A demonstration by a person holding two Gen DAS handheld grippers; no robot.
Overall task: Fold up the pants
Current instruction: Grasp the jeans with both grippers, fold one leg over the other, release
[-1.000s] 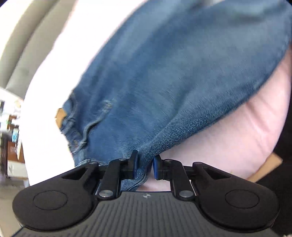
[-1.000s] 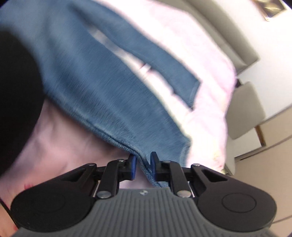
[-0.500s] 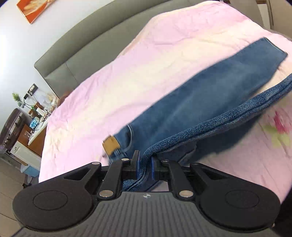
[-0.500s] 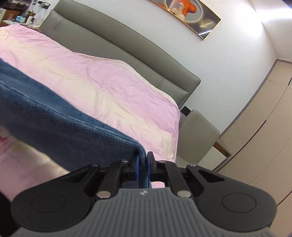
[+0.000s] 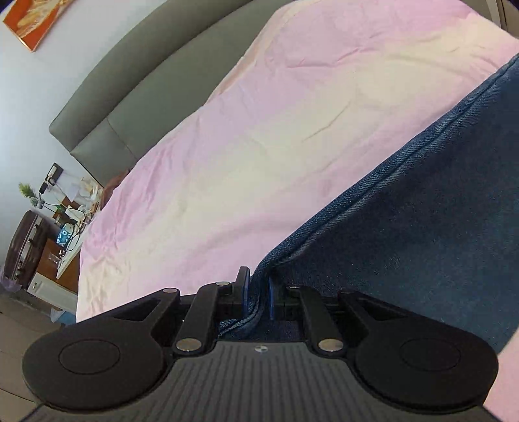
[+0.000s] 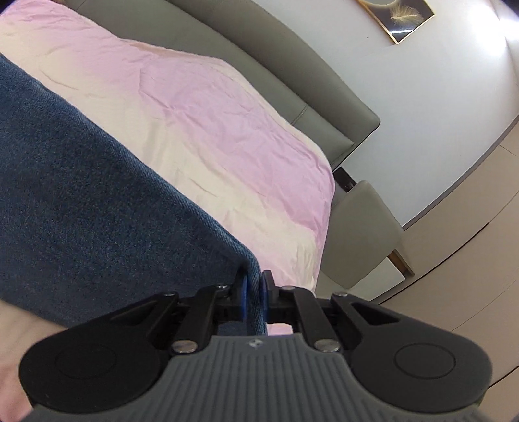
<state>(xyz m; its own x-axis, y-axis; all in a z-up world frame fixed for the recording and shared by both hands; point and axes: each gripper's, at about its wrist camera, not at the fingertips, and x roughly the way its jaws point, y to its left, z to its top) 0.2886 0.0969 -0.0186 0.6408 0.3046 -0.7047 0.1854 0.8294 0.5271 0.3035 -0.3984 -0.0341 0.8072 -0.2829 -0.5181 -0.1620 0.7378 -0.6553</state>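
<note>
With my left claw (image 5: 256, 297) and right claw (image 6: 253, 293) each clamped on an edge of the pants (image 5: 421, 220), I hold them stretched above the bed (image 5: 259, 136), mid-fold I judge, needing next an even lowering onto the bed.

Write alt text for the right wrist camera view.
The right gripper is shut on a corner of blue denim pants, which stretch away to the left above a pink bedspread. Behind are a grey headboard, a framed picture and a grey chair.
</note>
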